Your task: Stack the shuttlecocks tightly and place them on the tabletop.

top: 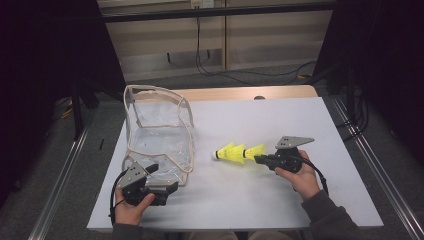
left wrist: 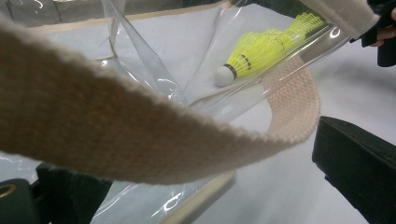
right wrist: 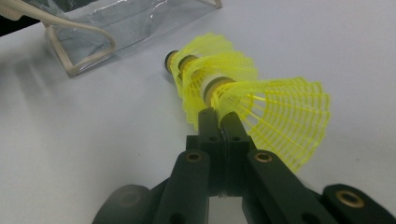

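A stack of yellow shuttlecocks (top: 235, 152) lies on its side at the middle of the white table, the white cork pointing left. My right gripper (top: 257, 159) is shut on the mesh skirt of the rearmost shuttlecock (right wrist: 280, 116); the right gripper view shows the jaws pressed together (right wrist: 222, 121). A clear plastic bag (top: 157, 135) with beige trim stands at the left, mouth towards the shuttlecocks. My left gripper (top: 162, 177) is at the bag's near corner, jaws wide apart. In the left gripper view the beige strap (left wrist: 116, 126) crosses between them, the shuttlecocks (left wrist: 266, 46) beyond.
The white table top (top: 260, 200) has free room at front and right. A wooden edge (top: 240, 93) runs along its far side. Metal rails (top: 370, 165) flank the table, and black cables (top: 220, 70) lie on the floor behind.
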Demonstrator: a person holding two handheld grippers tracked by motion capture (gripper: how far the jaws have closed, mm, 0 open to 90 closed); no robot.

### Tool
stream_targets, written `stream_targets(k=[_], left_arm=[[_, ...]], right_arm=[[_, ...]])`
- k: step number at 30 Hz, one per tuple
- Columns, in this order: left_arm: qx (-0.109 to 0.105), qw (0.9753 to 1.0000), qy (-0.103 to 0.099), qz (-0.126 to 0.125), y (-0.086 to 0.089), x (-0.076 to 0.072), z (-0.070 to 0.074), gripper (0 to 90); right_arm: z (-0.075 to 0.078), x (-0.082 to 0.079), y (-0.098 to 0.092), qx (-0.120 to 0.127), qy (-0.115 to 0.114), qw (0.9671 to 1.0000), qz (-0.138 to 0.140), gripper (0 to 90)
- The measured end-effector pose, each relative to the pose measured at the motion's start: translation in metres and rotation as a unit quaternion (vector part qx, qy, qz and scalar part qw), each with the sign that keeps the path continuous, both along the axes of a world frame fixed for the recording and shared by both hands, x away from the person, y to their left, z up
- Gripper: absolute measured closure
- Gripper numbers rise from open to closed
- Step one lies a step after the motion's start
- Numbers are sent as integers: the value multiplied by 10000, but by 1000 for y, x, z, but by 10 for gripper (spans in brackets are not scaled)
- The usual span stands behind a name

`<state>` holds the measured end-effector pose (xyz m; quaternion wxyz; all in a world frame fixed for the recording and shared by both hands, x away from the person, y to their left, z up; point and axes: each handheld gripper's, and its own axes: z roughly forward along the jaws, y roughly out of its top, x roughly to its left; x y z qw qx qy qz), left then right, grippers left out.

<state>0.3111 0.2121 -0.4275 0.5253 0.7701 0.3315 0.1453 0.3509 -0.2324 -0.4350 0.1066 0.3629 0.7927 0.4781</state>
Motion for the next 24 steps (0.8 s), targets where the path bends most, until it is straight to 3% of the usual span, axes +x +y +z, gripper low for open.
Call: stream_targets(k=[24], left_arm=[[-14, 10000, 12, -16, -1, 0, 0, 21]], right_arm=[[-4, 0, 14, 8, 12, 10000, 84, 897]])
